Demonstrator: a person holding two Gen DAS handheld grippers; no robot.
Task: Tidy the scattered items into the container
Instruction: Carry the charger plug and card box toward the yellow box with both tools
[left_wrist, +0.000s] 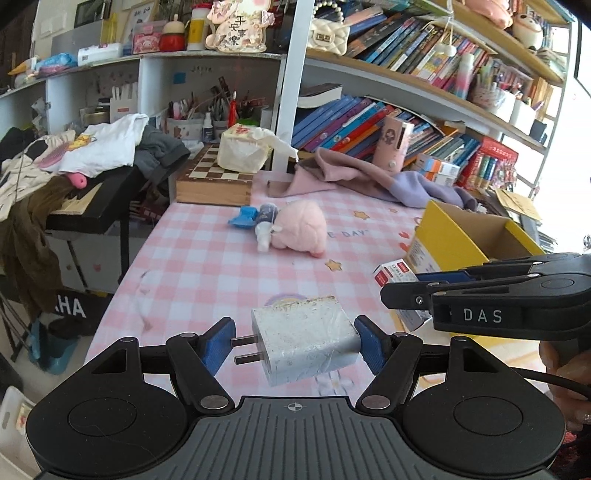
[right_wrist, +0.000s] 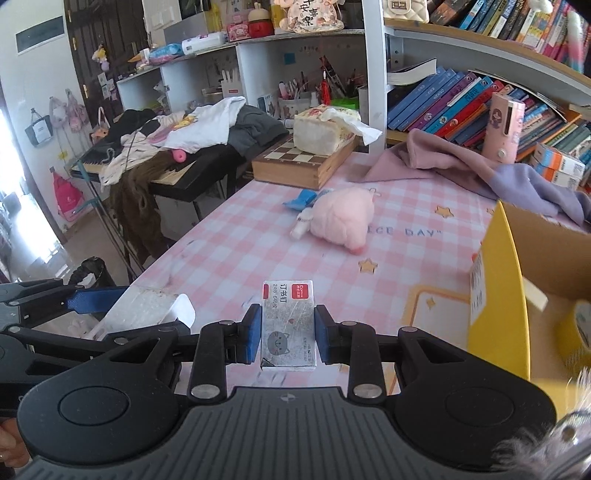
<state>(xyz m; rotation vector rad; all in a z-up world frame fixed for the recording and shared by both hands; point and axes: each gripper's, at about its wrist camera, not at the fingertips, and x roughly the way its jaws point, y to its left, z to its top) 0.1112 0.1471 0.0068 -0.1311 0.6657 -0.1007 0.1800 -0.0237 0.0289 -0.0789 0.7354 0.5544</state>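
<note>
My left gripper (left_wrist: 295, 345) is shut on a white wall charger (left_wrist: 304, 343), prongs pointing left, held above the pink checked tablecloth (left_wrist: 207, 258). In the right wrist view my right gripper (right_wrist: 284, 334) is shut on a small staples box (right_wrist: 288, 325) with a red label and a cat drawing. That box (left_wrist: 397, 277) and the right gripper's body show at the right edge of the left wrist view. The yellow cardboard box (left_wrist: 443, 240) stands open on the right; its yellow wall (right_wrist: 506, 295) is close beside the right gripper. A pink plush (left_wrist: 301, 229) lies mid-table.
A blue packet (left_wrist: 243, 218) and a small white-and-navy item (left_wrist: 264, 225) lie against the plush. A chessboard box (right_wrist: 306, 162) with a tissue pack stands at the back, a purple cloth (right_wrist: 480, 173) to its right. A tape roll (right_wrist: 576, 332) lies inside the yellow box.
</note>
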